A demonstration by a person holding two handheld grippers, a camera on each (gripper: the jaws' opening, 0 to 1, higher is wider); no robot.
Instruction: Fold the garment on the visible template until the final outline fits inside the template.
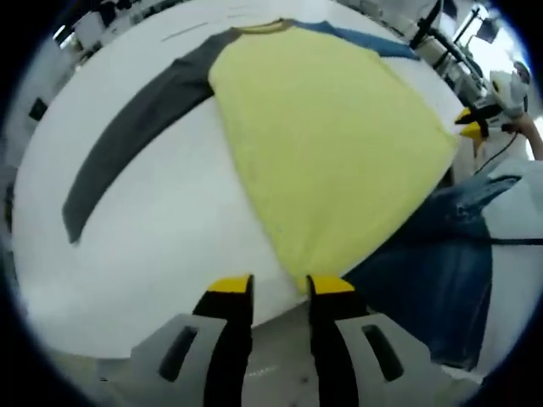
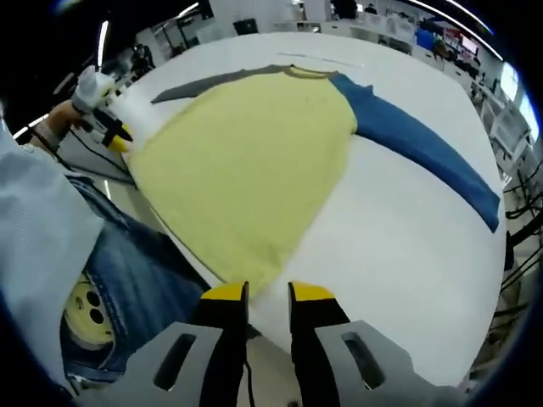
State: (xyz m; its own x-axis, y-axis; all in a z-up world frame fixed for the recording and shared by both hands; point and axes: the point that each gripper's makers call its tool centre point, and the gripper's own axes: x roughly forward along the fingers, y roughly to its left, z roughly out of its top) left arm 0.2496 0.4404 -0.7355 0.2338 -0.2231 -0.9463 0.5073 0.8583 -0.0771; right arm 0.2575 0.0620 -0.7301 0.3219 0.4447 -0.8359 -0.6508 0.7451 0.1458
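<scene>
The yellow shirt (image 1: 331,144) lies flat on the white worktop (image 1: 170,237), its bottom edge just ahead of the left hand-held gripper (image 1: 281,288) and right hand-held gripper (image 2: 268,295), both a little open, probably ready to grab the corners.

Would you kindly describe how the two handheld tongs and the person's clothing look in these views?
Both tongs, left and right, have grey bodies with slotted recesses, black jaws and yellow tips. In the right gripper view the left one shows a white housing and a dark cable trailing from it. The person wears a light sleeve and blue jeans.
</scene>
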